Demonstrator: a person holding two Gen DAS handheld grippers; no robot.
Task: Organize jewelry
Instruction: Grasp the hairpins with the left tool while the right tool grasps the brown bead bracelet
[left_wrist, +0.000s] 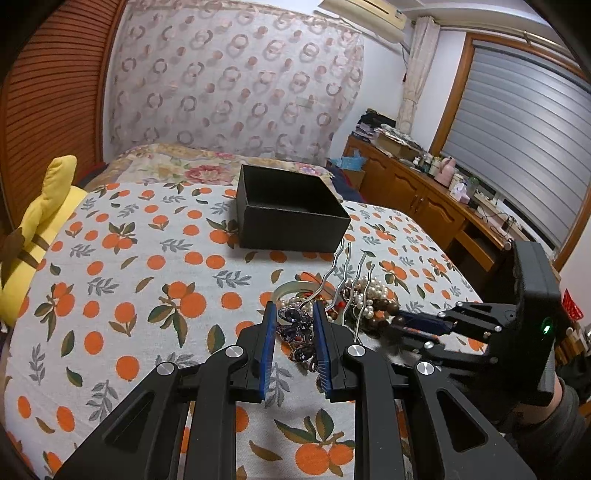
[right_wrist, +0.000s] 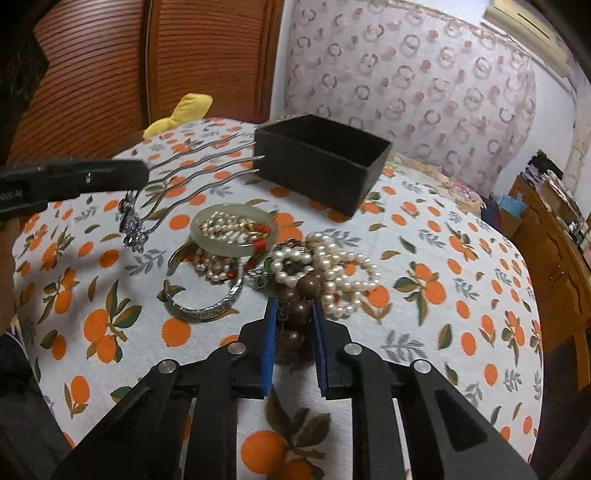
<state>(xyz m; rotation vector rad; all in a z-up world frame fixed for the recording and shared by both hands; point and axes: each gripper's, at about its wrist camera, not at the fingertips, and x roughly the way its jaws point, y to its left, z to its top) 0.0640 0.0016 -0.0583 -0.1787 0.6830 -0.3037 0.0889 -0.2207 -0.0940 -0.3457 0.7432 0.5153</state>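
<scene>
now the left gripper is closed on the jewelled head of the hair comb, lifted just short of the black box; keep its prongs level and clear the near wall. only the right wrist view shows the right gripper pinching the brown beads in the pile nearer than the box.

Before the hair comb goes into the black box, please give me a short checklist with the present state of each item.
1. Left gripper jaws closed on the hair comb head: ok.
2. Comb lifted off the cloth: ok, prongs in the air.
3. Black box open: ok.
4. Box inside free: cannot tell, floor only partly visible.
5. Comb prongs free of the pearl strands: ok.
6. Right gripper out of the path: ok, low at the brown beads.
</scene>
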